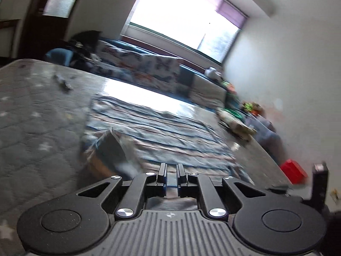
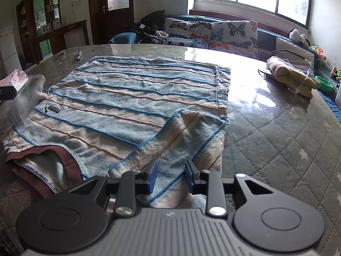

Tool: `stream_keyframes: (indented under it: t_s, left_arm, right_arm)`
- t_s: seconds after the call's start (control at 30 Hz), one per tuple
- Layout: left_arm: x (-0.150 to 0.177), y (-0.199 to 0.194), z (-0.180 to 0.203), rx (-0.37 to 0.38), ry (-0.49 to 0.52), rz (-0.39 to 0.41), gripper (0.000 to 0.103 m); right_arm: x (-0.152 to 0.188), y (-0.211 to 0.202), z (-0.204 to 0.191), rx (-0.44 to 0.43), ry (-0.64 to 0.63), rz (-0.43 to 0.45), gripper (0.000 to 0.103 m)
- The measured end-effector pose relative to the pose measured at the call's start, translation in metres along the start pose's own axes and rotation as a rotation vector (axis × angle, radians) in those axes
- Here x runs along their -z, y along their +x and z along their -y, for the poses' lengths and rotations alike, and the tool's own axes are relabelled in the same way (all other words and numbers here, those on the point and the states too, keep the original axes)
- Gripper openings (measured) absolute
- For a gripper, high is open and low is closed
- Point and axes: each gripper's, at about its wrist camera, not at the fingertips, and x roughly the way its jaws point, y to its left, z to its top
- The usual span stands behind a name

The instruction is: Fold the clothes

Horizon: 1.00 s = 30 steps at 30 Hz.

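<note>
A blue and beige striped shirt lies flat on the quilted table, its brown collar toward me. One sleeve is folded in over the body. My right gripper hovers open just over that sleeve's cuff, one blue pad on each side. The left wrist view is motion-blurred. In it my left gripper has its fingers nearly together on a thin blue fabric edge, with a raised flap of the shirt just to its left. The right wrist view shows the other sleeve lifted and blurred at the shirt's left side.
The quilted table cover has a glossy sheet over it. A marker pen lies at the far left and a yellow bundle in clear plastic at the far right. A butterfly-print sofa stands under the window behind.
</note>
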Motion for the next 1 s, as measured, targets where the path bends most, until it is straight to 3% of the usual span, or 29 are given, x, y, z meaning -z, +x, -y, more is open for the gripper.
stream_keyframes:
  t_s: [0.1,0.13,0.27,0.4,0.57,0.8,1.0]
  left_arm:
    - [0.000,0.002,0.008,0.025,0.034,-0.003,0.038]
    - [0.000,0.000,0.010,0.021,0.045,0.005,0.039]
    - [-0.009,-0.002,-0.010,-0.049,0.034,0.028,0.036]
    - [-0.017,0.011,-0.045,-0.173,0.007,0.006,0.035]
    - [-0.022,0.030,-0.074,-0.236,-0.013,-0.036,0.031]
    - [-0.013,0.058,-0.077,-0.294,0.095,-0.127,0.031]
    - [-0.015,0.058,-0.072,-0.307,0.137,-0.106,0.033]
  right_arm:
    - [0.000,0.000,0.000,-0.001,0.000,-0.001,0.029]
    - [0.000,0.000,0.000,-0.001,0.000,-0.001,0.029]
    - [0.000,0.000,0.000,-0.002,-0.001,-0.002,0.029]
    - [-0.001,0.000,-0.001,-0.001,-0.007,-0.004,0.030]
    - [-0.013,-0.016,0.001,-0.007,-0.004,0.032,0.030]
    - [-0.034,-0.023,-0.034,-0.154,-0.098,0.034,0.030]
    - [-0.051,-0.006,-0.092,-0.352,-0.224,-0.006,0.029]
